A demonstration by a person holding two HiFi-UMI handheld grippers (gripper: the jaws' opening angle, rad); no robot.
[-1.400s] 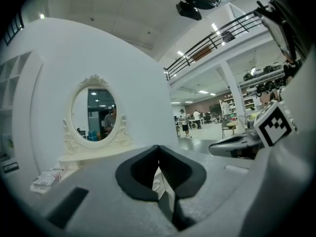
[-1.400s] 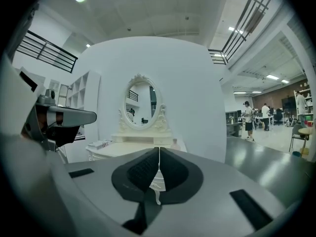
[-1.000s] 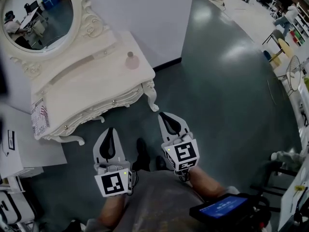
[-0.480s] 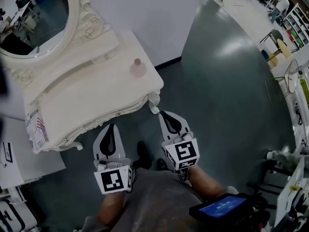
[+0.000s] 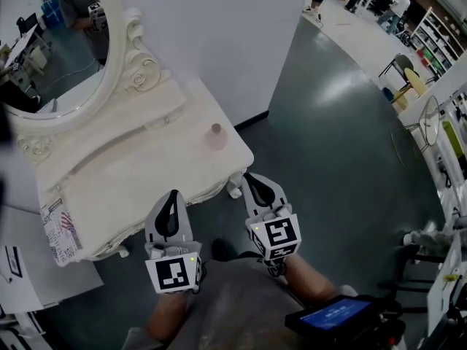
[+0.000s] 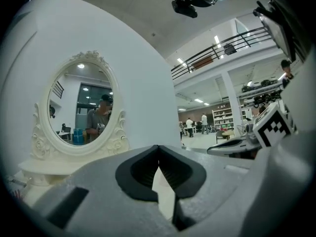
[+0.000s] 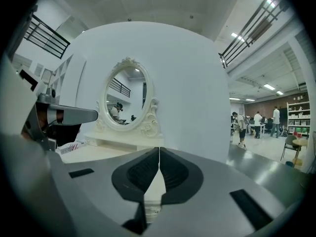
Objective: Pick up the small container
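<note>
In the head view the dressing table is set in the left half of the frame, backed against the wall. The mirror is mounted at its rear, in the upper left. The small container is placed on the tabletop near its right corner, and a leaflet is laid at the tabletop's lower left end. The left gripper and right gripper are held side by side at lower centre, before the table's front edge; the left one's tip seems to overlap that edge. A screen is seen at lower right, a chair at upper right.
</note>
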